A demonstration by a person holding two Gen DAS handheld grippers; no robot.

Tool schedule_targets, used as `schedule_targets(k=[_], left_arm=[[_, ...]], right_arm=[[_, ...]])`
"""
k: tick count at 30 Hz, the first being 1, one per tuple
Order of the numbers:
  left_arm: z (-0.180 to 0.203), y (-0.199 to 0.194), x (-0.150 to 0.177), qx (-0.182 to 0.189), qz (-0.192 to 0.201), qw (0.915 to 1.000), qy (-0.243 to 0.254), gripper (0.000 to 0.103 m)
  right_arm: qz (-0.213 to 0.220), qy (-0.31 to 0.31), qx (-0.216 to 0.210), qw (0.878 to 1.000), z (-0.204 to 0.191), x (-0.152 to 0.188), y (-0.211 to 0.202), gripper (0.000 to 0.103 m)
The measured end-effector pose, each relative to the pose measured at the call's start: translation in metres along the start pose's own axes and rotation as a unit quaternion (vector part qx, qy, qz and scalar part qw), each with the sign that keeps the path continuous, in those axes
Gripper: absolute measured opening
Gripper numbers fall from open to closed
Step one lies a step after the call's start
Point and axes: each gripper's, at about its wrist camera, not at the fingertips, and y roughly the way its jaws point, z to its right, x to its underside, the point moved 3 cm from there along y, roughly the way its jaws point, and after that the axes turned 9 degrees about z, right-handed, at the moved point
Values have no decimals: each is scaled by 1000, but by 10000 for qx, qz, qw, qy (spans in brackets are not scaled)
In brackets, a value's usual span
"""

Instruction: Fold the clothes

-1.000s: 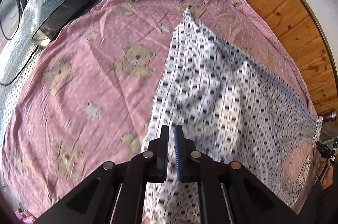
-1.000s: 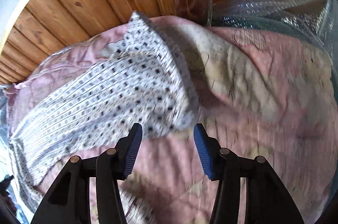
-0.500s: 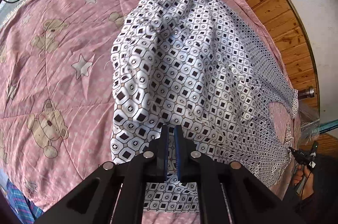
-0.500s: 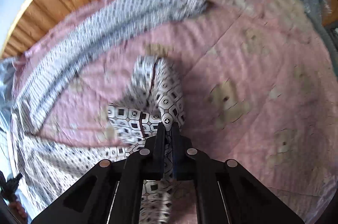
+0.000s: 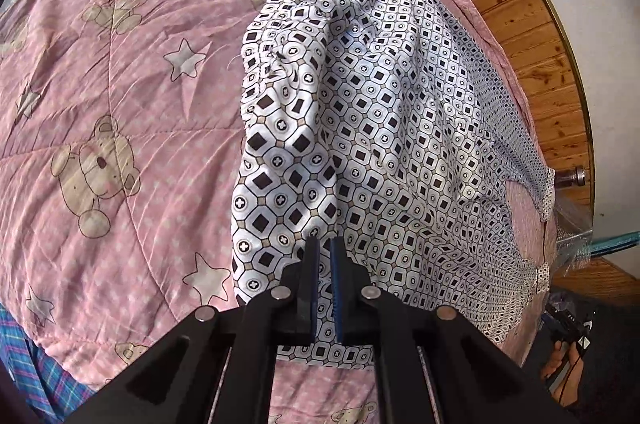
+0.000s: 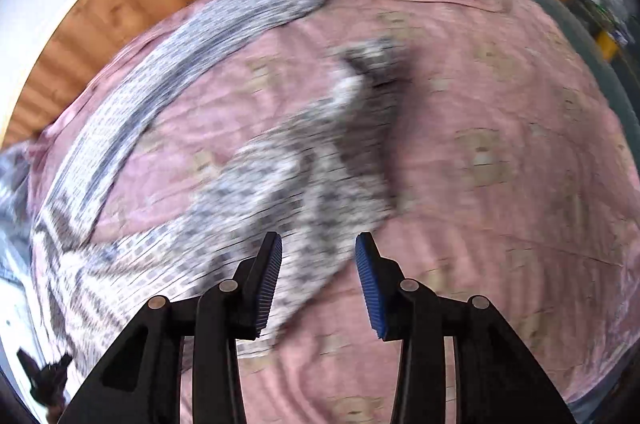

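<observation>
We see the pink quilt (image 5: 120, 111) first, printed with bears and stars, spread wide and filling most of both views; it is our landmark for everything else. Beyond its far edge runs a wooden wall (image 5: 532, 35) of slanted planks, with a white band above it.

On the quilt lies the patterned garment (image 5: 400, 143), white with small dark squares in octagon outlines. In the left wrist view it rises from the quilt in a creased ridge toward our left tongs, and its far end, with a gathered edge, reaches the quilt's edge by the wooden wall. A long narrow part trails off along the quilt's wall side to the right. In the right wrist view the same garment (image 6: 280, 183) is blurred: one strip runs along the quilt's wall edge, and a rumpled part lies nearer the quilt's middle, just ahead of our right tongs.

Our left tongs (image 5: 325, 252) point forward and down over the near edge of the quilt, their blue pads pressed together on a fold of the garment, which hangs lifted from them. Our right tongs (image 6: 318, 256) are held above the quilt, angled down at it, with the jaws spread wide and nothing between them; the garment's edge lies under the gap.

At the lower right of the left wrist view, off the quilt, we can make out a hand (image 5: 562, 372) gripping a dark handle.
</observation>
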Motion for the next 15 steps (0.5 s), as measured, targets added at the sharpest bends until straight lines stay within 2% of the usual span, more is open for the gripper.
schedule_targets(k=[2, 4, 7, 9, 11, 13, 15], left_arm=[[14, 5, 2, 278, -21, 9996, 24, 6], [36, 6, 9, 767, -275, 9963, 279, 6], [23, -16, 8, 706, -70, 9969, 341, 6], [13, -30, 7, 637, 67, 9973, 358, 6], [-22, -38, 8, 165, 173, 9997, 10, 6], [-52, -44, 8, -349, 235, 9989, -223, 6], [-77, -49, 7, -880, 277, 9951, -351, 6]], right_arm=[[-207, -907, -751, 9928, -92, 23, 4, 41], [-436, -1902, -1518, 9690, -188, 59, 4, 44], [-604, -3339, -2368, 9104, -309, 137, -7, 50], [-619, -4161, -2675, 8669, -364, 192, -10, 54], [-695, -4887, -2786, 8238, -407, 246, -4, 55], [-804, -5465, -2780, 7859, -435, 290, 11, 55], [-805, -5907, -2611, 7592, -449, 323, 26, 56]])
